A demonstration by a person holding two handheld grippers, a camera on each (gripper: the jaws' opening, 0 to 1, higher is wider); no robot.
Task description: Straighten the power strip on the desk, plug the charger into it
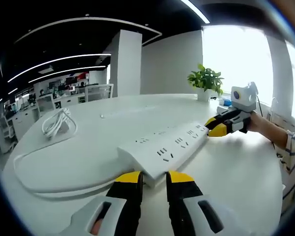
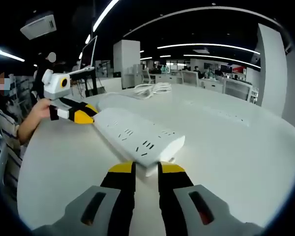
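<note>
A long white power strip stretches over the white desk between my two grippers. My left gripper has its yellow-tipped jaws shut on the strip's near corner. My right gripper holds the far end. In the right gripper view the same strip runs away from my right gripper, whose jaws clamp the near end, and my left gripper grips the far end. A coiled white cable lies at the desk's left; it also shows as a white coil.
A white cord loops along the desk's left edge. A potted plant and a small blue item stand at the far side by the window. A person's hand holds the left gripper. Office desks and monitors lie beyond.
</note>
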